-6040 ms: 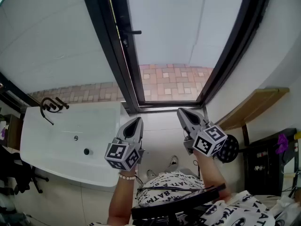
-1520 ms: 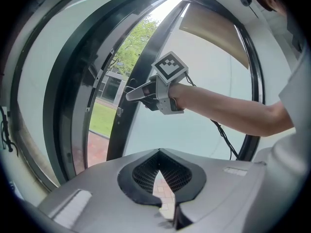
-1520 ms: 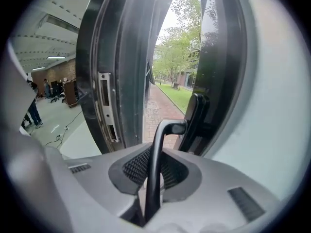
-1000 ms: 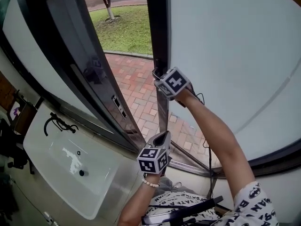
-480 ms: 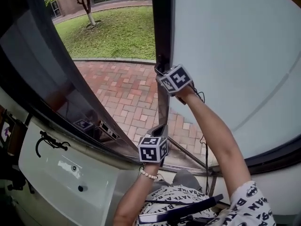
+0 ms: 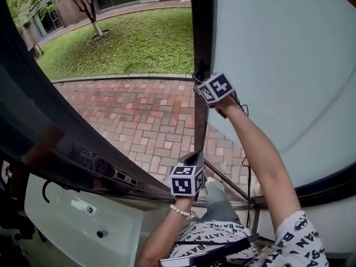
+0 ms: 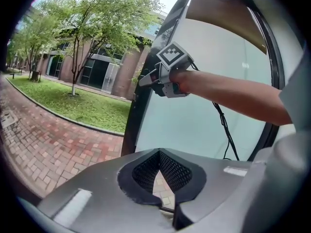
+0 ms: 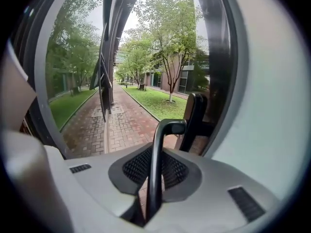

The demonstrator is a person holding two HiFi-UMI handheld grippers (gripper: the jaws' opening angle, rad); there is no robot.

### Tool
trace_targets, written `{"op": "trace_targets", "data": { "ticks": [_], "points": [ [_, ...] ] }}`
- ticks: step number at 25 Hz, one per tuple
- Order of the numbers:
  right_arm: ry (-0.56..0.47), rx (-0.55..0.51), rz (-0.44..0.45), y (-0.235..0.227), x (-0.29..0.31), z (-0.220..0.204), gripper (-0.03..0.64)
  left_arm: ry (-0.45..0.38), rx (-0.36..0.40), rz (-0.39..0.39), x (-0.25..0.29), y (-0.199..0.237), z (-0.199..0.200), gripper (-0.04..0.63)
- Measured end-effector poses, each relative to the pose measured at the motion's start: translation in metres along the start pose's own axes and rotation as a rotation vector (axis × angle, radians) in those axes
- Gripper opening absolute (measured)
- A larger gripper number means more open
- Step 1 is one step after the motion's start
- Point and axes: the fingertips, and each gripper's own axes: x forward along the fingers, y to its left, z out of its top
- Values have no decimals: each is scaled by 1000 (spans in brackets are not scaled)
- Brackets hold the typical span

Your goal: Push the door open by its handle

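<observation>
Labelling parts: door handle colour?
Black, the slim bent door handle; right gripper view shows it best.

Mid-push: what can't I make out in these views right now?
- Right gripper view: door handle, lower end buried between the jaws.
- Head view: the handle, hidden behind the right gripper.
- Head view: sink, far side covered by the dark door frame, near side cut off at the bottom edge.

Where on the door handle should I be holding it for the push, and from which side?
Grip the door handle on its long straight bar, short of the bend that turns toward the door edge. Come from the room side, with one jaw on each side of the bar. The right gripper is shut on it that way.
</observation>
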Motion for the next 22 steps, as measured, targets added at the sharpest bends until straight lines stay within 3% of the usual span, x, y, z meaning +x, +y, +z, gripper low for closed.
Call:
{"op": "trace_targets", "data": {
  "ticks": [13,22],
  "points": [
    [12,58,-123,-137,9,-23,52,22,7,-2,75,23,22,-12],
    [18,164,-217,-240,4,-43,51,17,29,-34,152,15,72,-12]
  ]
}}
